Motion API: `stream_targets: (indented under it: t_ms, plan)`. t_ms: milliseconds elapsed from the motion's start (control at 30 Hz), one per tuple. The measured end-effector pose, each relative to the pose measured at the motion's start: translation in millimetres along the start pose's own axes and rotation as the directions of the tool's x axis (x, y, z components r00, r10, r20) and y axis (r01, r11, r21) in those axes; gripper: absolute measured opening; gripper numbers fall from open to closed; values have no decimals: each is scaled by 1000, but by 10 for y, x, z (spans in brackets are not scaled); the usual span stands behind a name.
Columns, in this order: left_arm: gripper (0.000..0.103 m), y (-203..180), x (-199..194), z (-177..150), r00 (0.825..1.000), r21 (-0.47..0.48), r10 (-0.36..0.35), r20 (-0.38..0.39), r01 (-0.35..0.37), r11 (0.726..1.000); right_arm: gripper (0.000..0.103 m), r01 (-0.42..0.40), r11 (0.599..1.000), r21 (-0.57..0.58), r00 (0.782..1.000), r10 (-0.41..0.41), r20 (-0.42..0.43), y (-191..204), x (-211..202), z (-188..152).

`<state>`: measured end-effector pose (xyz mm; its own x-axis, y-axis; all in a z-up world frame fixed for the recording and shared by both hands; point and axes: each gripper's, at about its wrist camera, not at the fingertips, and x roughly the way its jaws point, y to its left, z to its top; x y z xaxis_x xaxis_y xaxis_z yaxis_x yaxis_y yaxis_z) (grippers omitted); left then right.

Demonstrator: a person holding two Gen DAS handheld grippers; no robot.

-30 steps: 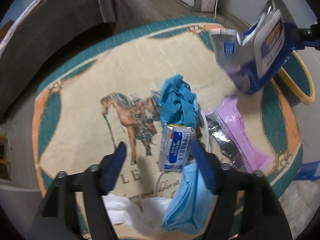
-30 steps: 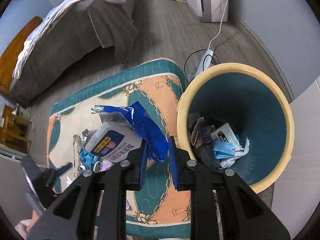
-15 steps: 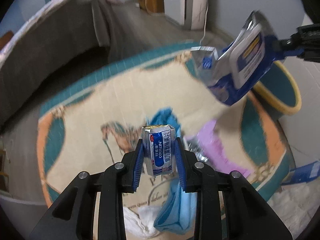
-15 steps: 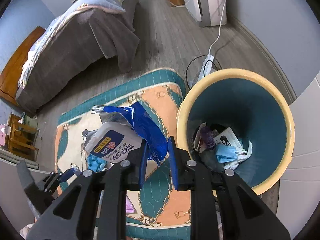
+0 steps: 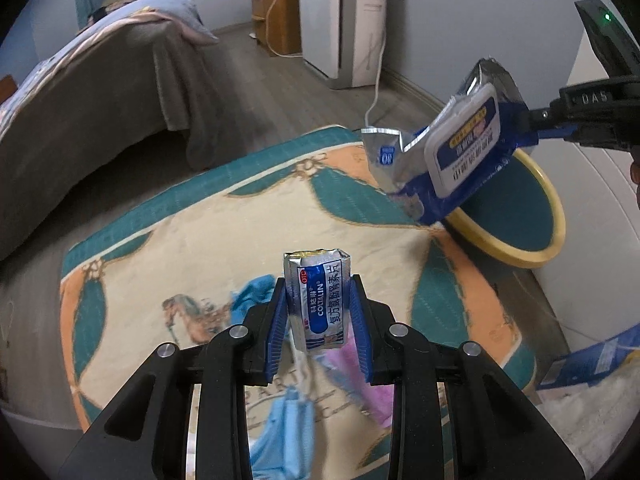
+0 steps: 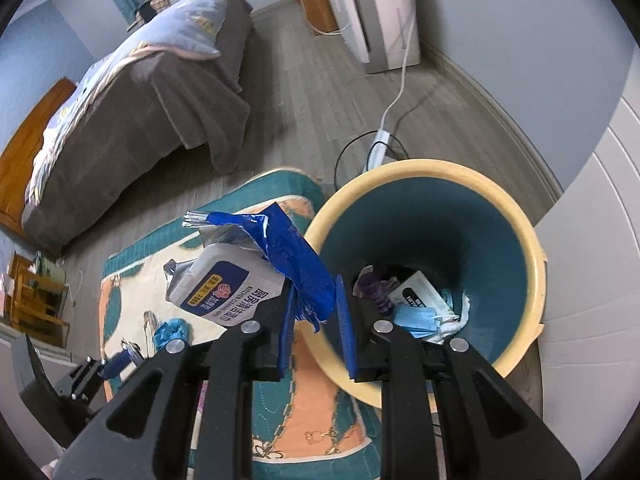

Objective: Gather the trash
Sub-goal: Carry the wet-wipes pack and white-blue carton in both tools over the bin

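My left gripper [image 5: 319, 312] is shut on a small silver and blue medicine sachet [image 5: 318, 300] and holds it up above the rug. My right gripper [image 6: 316, 312] is shut on a blue wet-wipes packet [image 6: 256, 276] with a white lid, held beside the rim of the yellow bin [image 6: 536, 256]. The packet [image 5: 460, 148] and the bin [image 5: 556, 216] also show at the right of the left wrist view. The bin holds a blue mask, paper and other trash. A blue cloth [image 5: 256, 292], a pink wrapper [image 5: 360, 376] and a blue mask [image 5: 288, 428] lie on the rug below.
A patterned rug [image 5: 224, 240] with a horse picture covers the floor. A grey-covered bed [image 6: 132, 92] stands at the far left. A white appliance [image 5: 344, 20] and its cable [image 6: 396, 96] are by the far wall. A power strip [image 6: 378, 148] lies behind the bin.
My left gripper closed on the sachet and lifted it off the rug. My right gripper carried the wipes packet closer to the bin.
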<state>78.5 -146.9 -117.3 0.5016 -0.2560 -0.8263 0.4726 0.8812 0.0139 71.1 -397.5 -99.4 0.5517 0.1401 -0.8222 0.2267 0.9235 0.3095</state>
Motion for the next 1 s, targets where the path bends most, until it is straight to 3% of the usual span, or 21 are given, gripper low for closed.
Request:
stream_targets:
  t_ms: [467,733,1000]
  plan:
    - [31,-604,135,107,999,103,-44,-16,45,994,19,22,995,95,995,-31,97,-595,-319,121]
    - [31,-877,184,154,997,130,-69,-24,71,989,19,120,986,111,977,-138,162,-927,-543,181]
    - [31,-1356,231,542,989,153,-149,-3,148,977,19,213,973,86,958,-226,179,-995,-602,164]
